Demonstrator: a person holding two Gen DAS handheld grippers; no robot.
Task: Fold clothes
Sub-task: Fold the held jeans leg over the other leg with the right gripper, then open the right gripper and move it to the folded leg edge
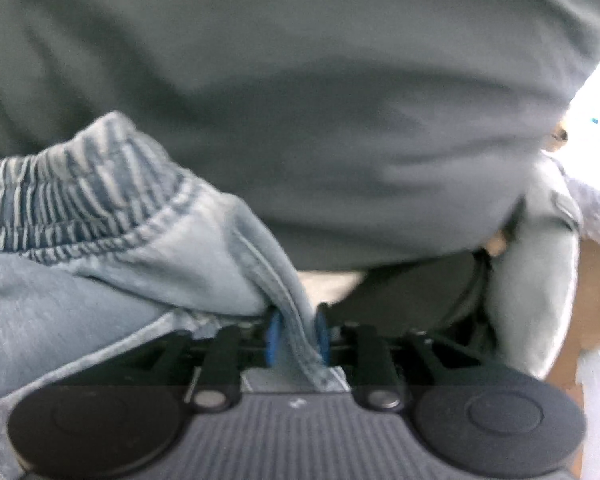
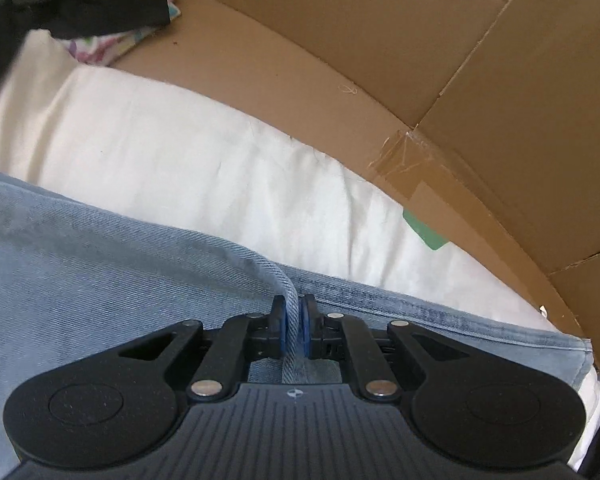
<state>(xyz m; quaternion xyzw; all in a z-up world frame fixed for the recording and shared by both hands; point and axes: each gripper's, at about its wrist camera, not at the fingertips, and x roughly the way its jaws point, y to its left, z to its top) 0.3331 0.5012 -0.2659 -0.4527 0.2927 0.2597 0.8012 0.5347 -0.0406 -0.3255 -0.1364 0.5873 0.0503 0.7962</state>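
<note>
A light blue denim garment (image 1: pixel 100 248) with a gathered elastic waistband (image 1: pixel 68 184) fills the left of the left wrist view. My left gripper (image 1: pixel 297 334) is shut on a seamed edge of it just below the waistband. In the right wrist view the same denim garment (image 2: pixel 100 264) spreads over the lower left. My right gripper (image 2: pixel 294 330) is shut on a raised fold of that denim, with the hem running off to the right. The blue pads (image 2: pixel 306 332) press the cloth from both sides.
A person's grey top (image 1: pixel 300 100) fills the upper left wrist view, very close. A white cloth surface (image 2: pixel 180 152) lies under the denim. Brown cardboard flaps (image 2: pixel 420 60) rise behind it, with a green tag (image 2: pixel 426 230). Dark and floral clothes (image 2: pixel 100 12) lie at the top left.
</note>
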